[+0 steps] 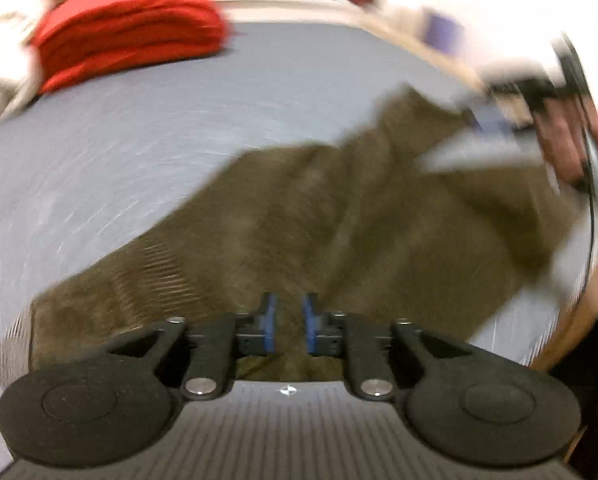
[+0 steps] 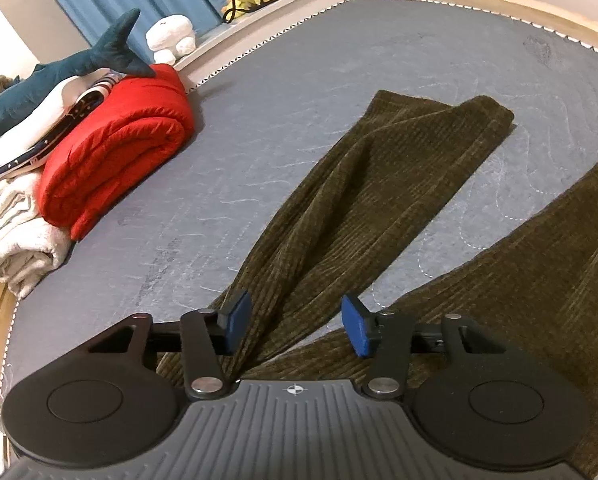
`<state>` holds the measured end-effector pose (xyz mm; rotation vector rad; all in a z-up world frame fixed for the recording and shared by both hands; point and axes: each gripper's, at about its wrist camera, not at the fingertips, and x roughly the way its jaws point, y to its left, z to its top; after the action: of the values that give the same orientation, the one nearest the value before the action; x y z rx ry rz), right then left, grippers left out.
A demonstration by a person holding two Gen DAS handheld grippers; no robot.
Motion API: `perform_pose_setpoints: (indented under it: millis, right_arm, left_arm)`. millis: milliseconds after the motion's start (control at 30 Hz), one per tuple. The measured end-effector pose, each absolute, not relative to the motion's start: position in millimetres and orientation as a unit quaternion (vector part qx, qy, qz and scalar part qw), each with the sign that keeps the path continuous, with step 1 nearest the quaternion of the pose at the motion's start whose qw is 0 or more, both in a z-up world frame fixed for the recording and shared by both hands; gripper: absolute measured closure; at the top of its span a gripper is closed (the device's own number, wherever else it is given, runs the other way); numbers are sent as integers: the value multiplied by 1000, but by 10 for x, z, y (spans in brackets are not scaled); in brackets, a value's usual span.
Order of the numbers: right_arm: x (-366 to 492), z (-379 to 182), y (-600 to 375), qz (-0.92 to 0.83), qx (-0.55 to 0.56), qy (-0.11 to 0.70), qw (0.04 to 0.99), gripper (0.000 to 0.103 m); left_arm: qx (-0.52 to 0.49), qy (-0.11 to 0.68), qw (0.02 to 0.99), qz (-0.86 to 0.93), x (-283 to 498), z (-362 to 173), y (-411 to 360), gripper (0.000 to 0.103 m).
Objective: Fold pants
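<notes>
While the olive corduroy pants (image 2: 363, 200) lie spread on the grey mattress (image 2: 259, 88), the right claw (image 2: 297, 326) hovers half open above the crotch, gripping nothing. Left claw (image 1: 289, 322) stands slightly apart, empty, over the blurred fabric. A folded red blanket (image 2: 119, 148) sits well apart.

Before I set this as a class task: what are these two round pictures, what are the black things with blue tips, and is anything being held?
There is no robot. A person holds a pair of hand tongs in each hand, and a wide-angle camera on each looks along its fingers.

The blurred picture is from the left tongs; their blue pads stand slightly apart with nothing between them. The sharp one is from the right tongs, open above the pants, gripping nothing.

The olive ribbed pants lie spread on a grey mattress. A folded red blanket and a toy shark sit at its far side.
</notes>
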<state>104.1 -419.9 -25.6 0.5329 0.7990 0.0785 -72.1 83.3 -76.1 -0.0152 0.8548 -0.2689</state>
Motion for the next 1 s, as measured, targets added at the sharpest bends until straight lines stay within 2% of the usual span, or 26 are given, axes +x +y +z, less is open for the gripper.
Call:
perform_pose_setpoints:
  millis: [100, 200, 267, 333, 567, 733, 1000]
  right_arm:
    - [1046, -254, -4201, 43, 251, 379, 890, 59]
    - [1088, -287, -4198, 47, 250, 379, 890, 67]
    - [1111, -310, -4191, 46, 251, 380, 889, 77]
    - [1134, -332, -4196, 46, 257, 379, 888, 81]
    - [1186, -336, -4276, 48, 274, 355, 893, 79]
    - [1244, -376, -4249, 46, 277, 353, 893, 79]
    - [1326, -397, -3944, 53, 268, 357, 893, 71]
  left_arm:
    - [-94, 440, 890, -69, -536, -832, 1172, 80]
    - [-104, 479, 871, -26, -411, -973, 1253, 80]
    - [-121, 498, 859, -16, -294, -1036, 1292, 70]
    - [-136, 499, 856, -18, -264, -1039, 1278, 67]
    - [-206, 529, 823, -5, -354, -1134, 1277, 28]
    - [-237, 559, 794, 25, -312, -1303, 1388, 19]
    - [-282, 543, 780, 131, -327, -1414, 1776, 19]
